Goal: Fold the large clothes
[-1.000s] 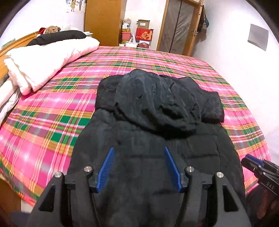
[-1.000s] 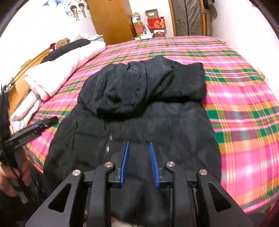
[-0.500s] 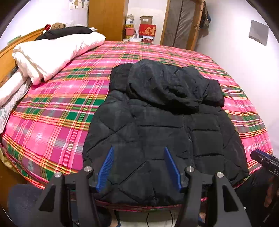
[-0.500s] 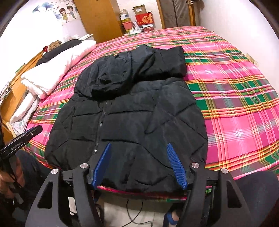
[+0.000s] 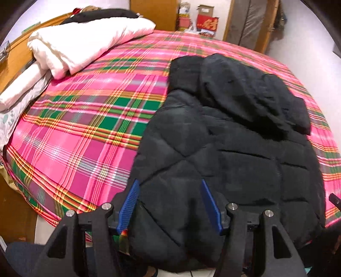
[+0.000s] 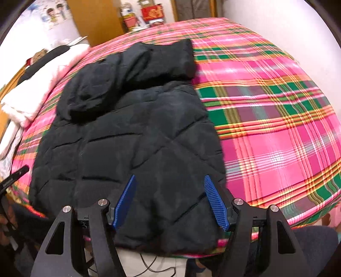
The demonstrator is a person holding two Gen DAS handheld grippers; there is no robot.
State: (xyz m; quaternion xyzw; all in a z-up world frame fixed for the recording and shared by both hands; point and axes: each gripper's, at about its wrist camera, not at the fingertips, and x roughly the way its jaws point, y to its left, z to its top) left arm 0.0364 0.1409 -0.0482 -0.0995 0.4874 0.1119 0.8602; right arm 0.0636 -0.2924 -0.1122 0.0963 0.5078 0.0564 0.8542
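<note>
A black quilted hooded jacket lies flat on the pink plaid bed, hood and folded sleeves at the far end, hem hanging over the near edge. My left gripper hovers open over the hem's left corner, and the blue pads do not press the cloth. My right gripper stands open above the hem's right corner, its jaws wide apart and gripping nothing. The tip of the left gripper, held by a hand, shows at the left edge of the right wrist view.
A folded white duvet and a black pillow lie along the wooden headboard on the left. A wooden wardrobe and boxes stand beyond the bed. Cables and the person's legs are below the bed's near edge.
Both grippers drew back and sank toward the jacket's hem at the bed's near edge. The right jaws went from narrow to wide. The left jaws kept their gap and shifted to the left corner.
</note>
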